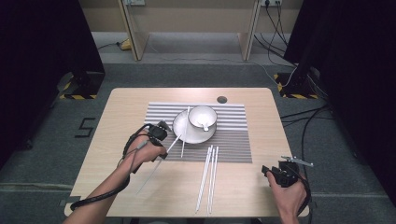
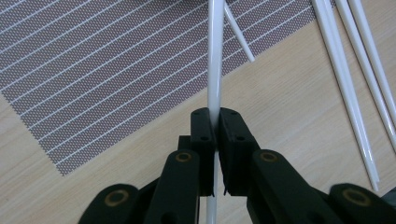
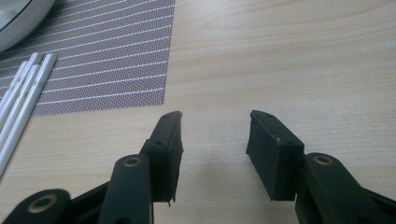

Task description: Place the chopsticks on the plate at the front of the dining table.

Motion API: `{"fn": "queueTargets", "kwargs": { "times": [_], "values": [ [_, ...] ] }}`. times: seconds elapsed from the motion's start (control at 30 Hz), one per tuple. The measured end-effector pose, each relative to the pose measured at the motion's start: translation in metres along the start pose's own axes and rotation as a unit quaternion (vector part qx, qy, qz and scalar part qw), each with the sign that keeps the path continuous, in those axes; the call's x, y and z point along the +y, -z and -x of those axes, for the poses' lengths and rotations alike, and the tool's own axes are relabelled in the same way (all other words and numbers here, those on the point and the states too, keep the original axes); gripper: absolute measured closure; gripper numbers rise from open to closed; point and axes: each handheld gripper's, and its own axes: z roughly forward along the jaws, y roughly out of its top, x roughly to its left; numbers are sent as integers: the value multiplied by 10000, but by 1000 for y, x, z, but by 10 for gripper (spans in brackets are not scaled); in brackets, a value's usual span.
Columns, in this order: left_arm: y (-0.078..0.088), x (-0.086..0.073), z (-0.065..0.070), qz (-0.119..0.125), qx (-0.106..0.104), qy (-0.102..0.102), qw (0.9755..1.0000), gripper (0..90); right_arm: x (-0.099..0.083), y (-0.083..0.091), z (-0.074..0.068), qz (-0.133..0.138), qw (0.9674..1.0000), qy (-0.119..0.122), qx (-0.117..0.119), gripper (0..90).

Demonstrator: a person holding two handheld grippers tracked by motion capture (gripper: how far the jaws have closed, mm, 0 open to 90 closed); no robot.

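Gripping a slim white chopstick [image 2: 215,70] between tightly closed black jaws, the left gripper [image 1: 161,133] holds the glossy rod slantwise over the near-left part of the pale wood-grain table [image 1: 121,107], one end pointing to the near edge and the other reaching toward the plate [image 1: 180,125]. At the near right, the right gripper [image 3: 215,140] hovers over bare tabletop with its jaws spread wide and nothing between the rubbery pads. Just beyond, three matching chopsticks [image 1: 208,177] lie close together and roughly parallel, their far tips resting on a woven grey placemat [image 1: 233,140] ruled with fine white lines. Farther back on the mat sits the round white plate, with another chopstick [image 1: 185,133] leaning across its rim, and a smooth white bowl [image 1: 202,116] stands on it with what looks like a spoon inside. The work of gathering the chopsticks appears partway through: one is in hand, one waits across the plate, and three lie grouped; where the held one belongs cannot be told.
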Motion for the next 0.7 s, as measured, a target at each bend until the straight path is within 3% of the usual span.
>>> {"fn": "queueTargets", "kwargs": {
  "times": [0.7],
  "values": [
    [-3, 14, -11, 1, 34, 167, 9999, 845, 0, 0, 0, 3, 10000, 6, -1, 548]
  ]
}}
